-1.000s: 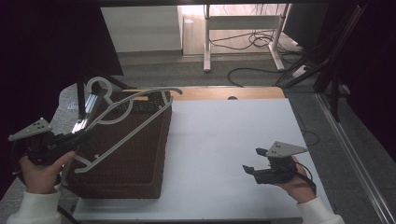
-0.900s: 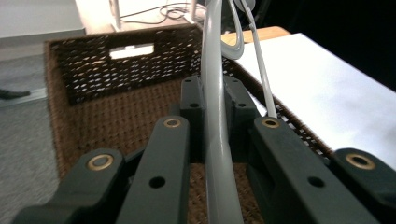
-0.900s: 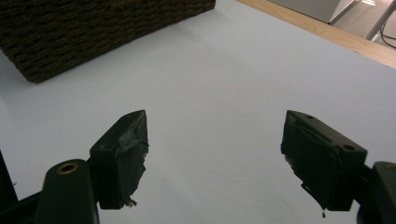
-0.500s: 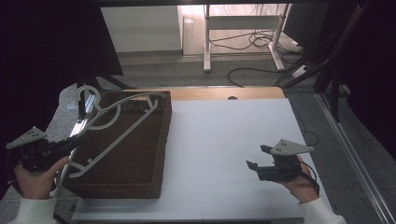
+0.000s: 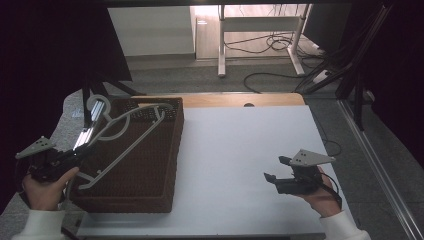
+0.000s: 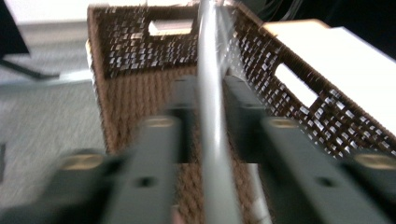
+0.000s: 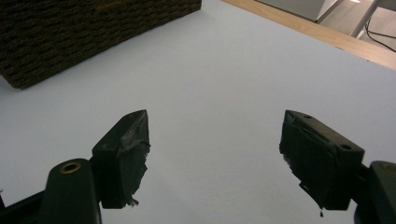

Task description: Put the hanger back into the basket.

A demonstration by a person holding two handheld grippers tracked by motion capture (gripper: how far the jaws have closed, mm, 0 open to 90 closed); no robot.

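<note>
Between the left gripper's (image 5: 82,152) closed jaws: grey hanger (image 5: 125,137), pinched at its lower bar, slanting beyond over the wicker basket (image 5: 150,190). Likely light, rigid, slick; grip a straight bar. Right gripper (image 5: 272,181) gapes wide, empty, above white table (image 5: 240,150).

The person's left hand (image 5: 44,186) is coming in from the lower left of the high view, wrapping around the left gripper (image 5: 82,150) and angling it up and to the right. In the left gripper view, its jaws are pressing in on both sides of the grey bar of a clothes hanger (image 6: 211,116), which is running straight up between them. The right hand (image 5: 320,192) is reaching in from the lower right, holding the right gripper (image 5: 272,170) low and pointing it leftward. In the right gripper view, the right gripper's (image 7: 215,154) jaws are standing wide apart with nothing between them.
</note>
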